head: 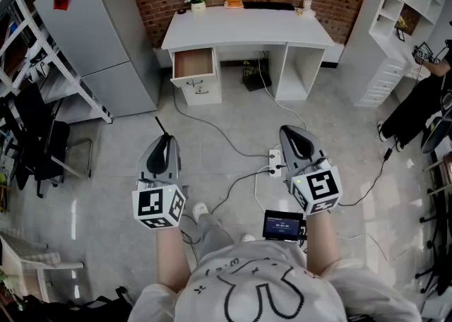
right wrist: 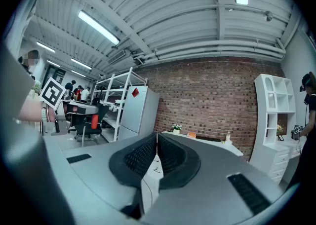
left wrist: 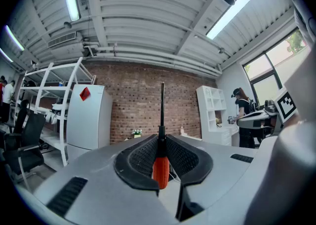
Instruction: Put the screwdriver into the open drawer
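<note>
The screwdriver (left wrist: 160, 167) has an orange handle and a thin dark shaft; it stands clamped between the jaws of my left gripper (left wrist: 162, 137), which is shut on it. In the head view the shaft (head: 161, 127) pokes forward out of the left gripper (head: 162, 140), held over the floor. The right gripper (head: 289, 133) hangs level with it to the right, its jaws (right wrist: 157, 137) shut with nothing between them. The white desk (head: 247, 31) stands far ahead against the brick wall, its top left drawer (head: 193, 63) pulled open and showing a bare wooden bottom.
A grey fridge (head: 99, 38) stands left of the desk, with a white rack and a black chair (head: 35, 144) further left. Cables and a power strip (head: 275, 162) lie on the floor ahead. White shelving (head: 402, 24) and a person stand at the right.
</note>
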